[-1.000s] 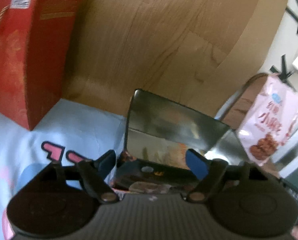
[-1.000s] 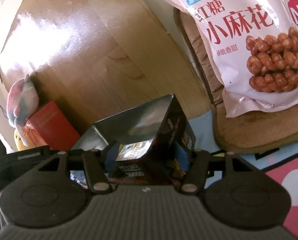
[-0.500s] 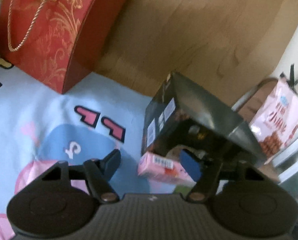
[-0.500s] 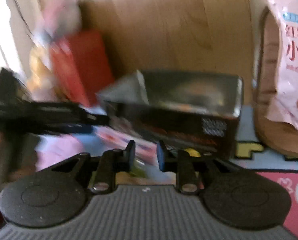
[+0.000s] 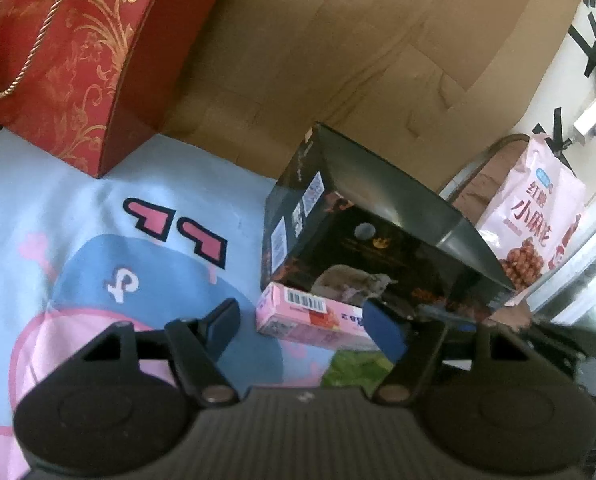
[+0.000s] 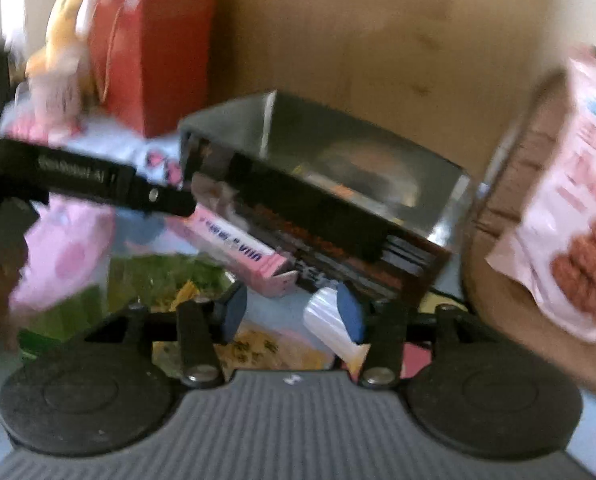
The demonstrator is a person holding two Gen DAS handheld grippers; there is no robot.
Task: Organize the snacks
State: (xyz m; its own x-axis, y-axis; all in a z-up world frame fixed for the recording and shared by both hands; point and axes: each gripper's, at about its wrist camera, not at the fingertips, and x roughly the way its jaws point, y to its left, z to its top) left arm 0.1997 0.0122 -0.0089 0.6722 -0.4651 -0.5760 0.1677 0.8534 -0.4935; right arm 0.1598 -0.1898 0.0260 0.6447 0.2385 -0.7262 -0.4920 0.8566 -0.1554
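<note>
A black snack box [image 5: 362,240] with a shiny inside stands open on the patterned mat; it also shows in the right wrist view [image 6: 338,200]. A pink carton [image 5: 310,316] lies against its front and shows in the right wrist view too [image 6: 238,248]. My left gripper [image 5: 302,320] is open and empty just in front of the carton. My right gripper [image 6: 290,308] is open and empty, above a yellow snack packet [image 6: 254,352] and a white wrapper [image 6: 326,324]. A green packet [image 6: 158,280] lies to its left. The right wrist view is blurred.
A pink bag of twisted snacks [image 5: 534,228] leans on a brown chair seat [image 6: 510,184] at the right. A red gift bag [image 5: 78,52] stands at the back left against a wooden panel [image 5: 378,40]. The left gripper's arm [image 6: 78,176] crosses the right wrist view.
Both grippers have drawn back from the black box, which now stands on the mat. The right gripper was shut half a second ago and is now open. The pink carton has come into view.
</note>
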